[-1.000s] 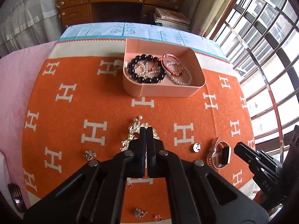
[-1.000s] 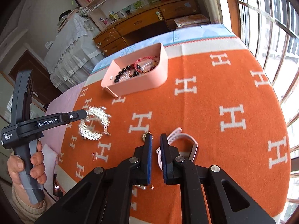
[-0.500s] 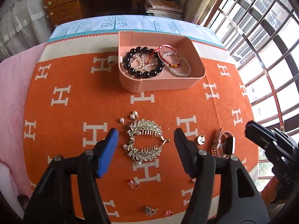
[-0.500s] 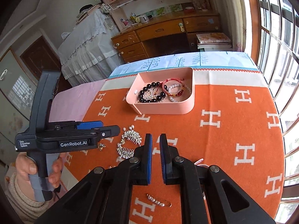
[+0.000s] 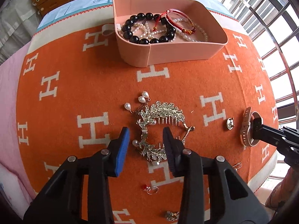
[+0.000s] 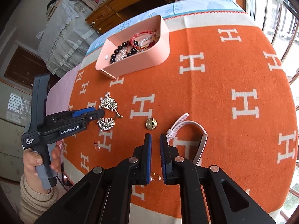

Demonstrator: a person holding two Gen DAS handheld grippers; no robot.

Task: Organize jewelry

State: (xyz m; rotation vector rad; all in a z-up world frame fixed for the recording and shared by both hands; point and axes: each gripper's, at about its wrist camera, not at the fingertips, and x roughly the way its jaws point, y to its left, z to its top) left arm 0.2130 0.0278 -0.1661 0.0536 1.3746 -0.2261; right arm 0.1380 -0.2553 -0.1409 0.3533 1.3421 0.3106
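Between the left gripper (image 5: 145,145)'s fingers, which have just been closing and stand partly open without pinching, lies the rhinestone hair comb (image 5: 158,128) on the orange blanket (image 5: 74,85). Its long axis runs toward the pink tray (image 5: 186,52). Right gripper (image 6: 155,149) is nearly shut, empty, beside the watch (image 6: 186,130).

Both claws pitched steeply down.
Left claw (image 5: 146,136) jaws part-open, just been closing; right claw (image 6: 155,145) nearly shut, empty; hand (image 6: 40,161) grips left handle.
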